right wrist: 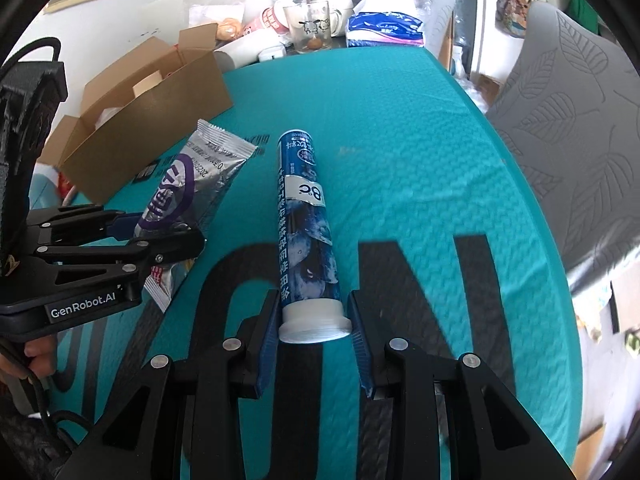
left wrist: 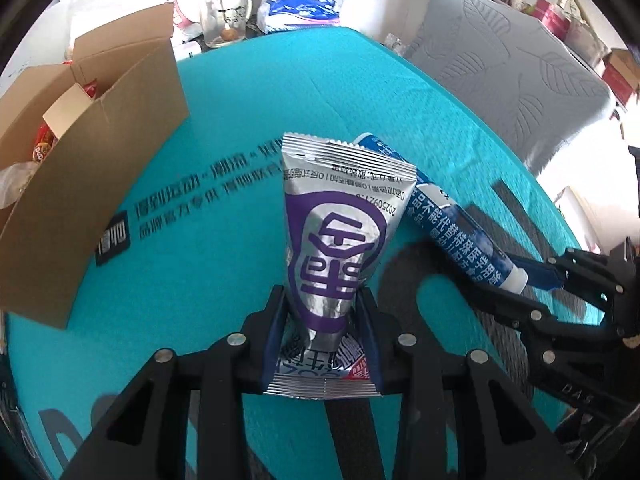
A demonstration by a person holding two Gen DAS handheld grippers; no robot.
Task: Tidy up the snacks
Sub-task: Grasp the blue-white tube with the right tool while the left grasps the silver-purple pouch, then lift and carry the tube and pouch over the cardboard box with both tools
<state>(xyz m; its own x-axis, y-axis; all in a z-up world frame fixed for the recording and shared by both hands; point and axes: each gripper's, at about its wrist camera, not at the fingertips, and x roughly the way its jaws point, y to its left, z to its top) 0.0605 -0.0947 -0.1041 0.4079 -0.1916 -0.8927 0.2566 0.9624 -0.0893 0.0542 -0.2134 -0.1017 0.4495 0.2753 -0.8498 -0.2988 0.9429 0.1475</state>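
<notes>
The silver packet [left wrist: 332,240] is clamped near its lower end by the closed left gripper [left wrist: 324,320], while the blue tube [right wrist: 306,216] is gripped at its white cap by the right gripper [right wrist: 314,320]. Both long axes point away from the jaws, above the teal mat [right wrist: 400,140]. The cardboard box [left wrist: 80,208] lies to the left, nearer the left gripper.

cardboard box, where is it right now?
The cardboard box sits open at the far left of the teal mat in both wrist views, beyond and left of the silver packet that the left hand-held gripper holds.
</notes>
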